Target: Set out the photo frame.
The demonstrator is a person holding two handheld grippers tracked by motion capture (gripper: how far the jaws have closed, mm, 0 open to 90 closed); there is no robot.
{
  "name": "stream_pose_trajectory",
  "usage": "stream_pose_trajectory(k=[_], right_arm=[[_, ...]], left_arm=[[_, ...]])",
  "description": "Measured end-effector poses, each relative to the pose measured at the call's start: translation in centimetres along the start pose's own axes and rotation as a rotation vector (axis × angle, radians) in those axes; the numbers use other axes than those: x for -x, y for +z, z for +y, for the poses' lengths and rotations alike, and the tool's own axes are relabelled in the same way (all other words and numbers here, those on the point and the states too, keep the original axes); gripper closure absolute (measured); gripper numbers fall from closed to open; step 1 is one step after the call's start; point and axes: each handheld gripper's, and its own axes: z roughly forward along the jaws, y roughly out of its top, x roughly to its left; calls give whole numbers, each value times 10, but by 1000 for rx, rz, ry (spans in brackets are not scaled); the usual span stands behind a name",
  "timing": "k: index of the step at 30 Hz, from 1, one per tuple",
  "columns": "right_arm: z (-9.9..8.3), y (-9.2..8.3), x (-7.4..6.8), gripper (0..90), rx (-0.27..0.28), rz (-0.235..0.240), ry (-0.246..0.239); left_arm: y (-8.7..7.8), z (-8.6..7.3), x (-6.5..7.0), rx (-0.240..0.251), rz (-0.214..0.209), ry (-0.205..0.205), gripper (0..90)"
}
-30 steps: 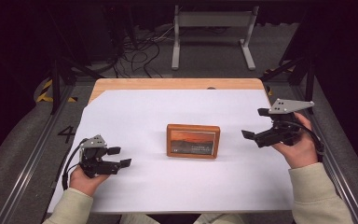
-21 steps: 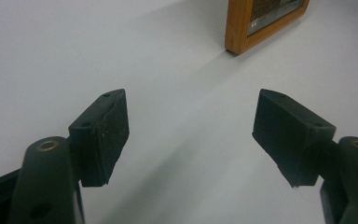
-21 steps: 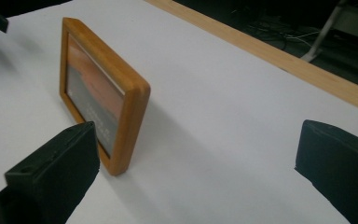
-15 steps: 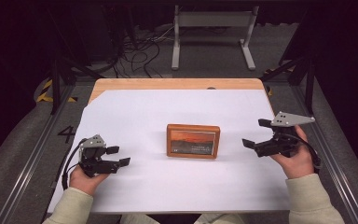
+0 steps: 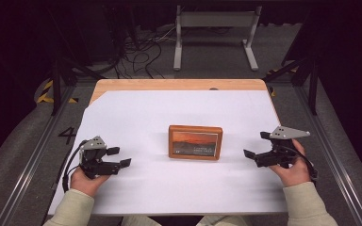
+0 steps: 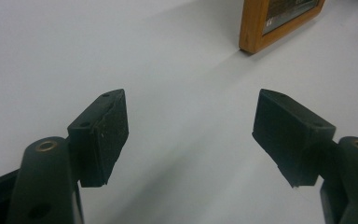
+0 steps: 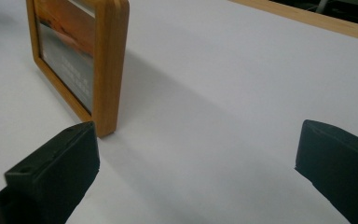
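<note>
**Two spread grippers flanked a wooden picture frame on the counter**

The counter (image 5: 122, 85) ran wide across the high view, its wooden top showing as a strip along the far edge, with a white sheet (image 5: 169, 188) covering the rest. Beyond it, on the floor, stood a grey metal stand (image 5: 215, 21) and a tangle of cables (image 5: 143, 44).

Near the middle of the sheet stood the picture frame (image 5: 195, 142), a wooden rectangle around an orange and grey print, its front facing the near edge. In the right gripper view the picture frame (image 7: 107, 65) stood upright on its long edge, leaning slightly back, at the upper left. In the left gripper view one corner of it (image 6: 251, 28) showed at the upper right.

The right gripper (image 5: 255, 145) was held in a hand at the right of the frame, near it but apart, its tips pointing left toward the frame; its jaws were spread wide with only bare sheet between them.

The left gripper (image 5: 119, 157) sat at the near left, well apart from the frame, pointing right. Its jaws were likewise spread, with nothing between them.
</note>
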Motion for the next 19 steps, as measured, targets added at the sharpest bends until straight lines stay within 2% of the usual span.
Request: stream_pose_trajectory(k=[6, 11, 14, 16, 19], right_arm=[[-15, 10, -1, 0, -7, 1, 16], [-28, 28, -5, 0, -78, 11, 12], [-30, 31, -6, 0, -99, 12, 10], [-31, 34, -5, 0, -115, 7, 28], [-31, 34, -4, 0, -126, -7, 40]], left_arm=[[2, -1, -1, 3, 9, 4, 266], [5, -2, -1, -6, 9, 5, 265], [6, -2, -1, -13, 9, 4, 264], [7, -3, -2, -20, 13, 7, 263], [9, -4, -3, -40, 38, -19, 259]])
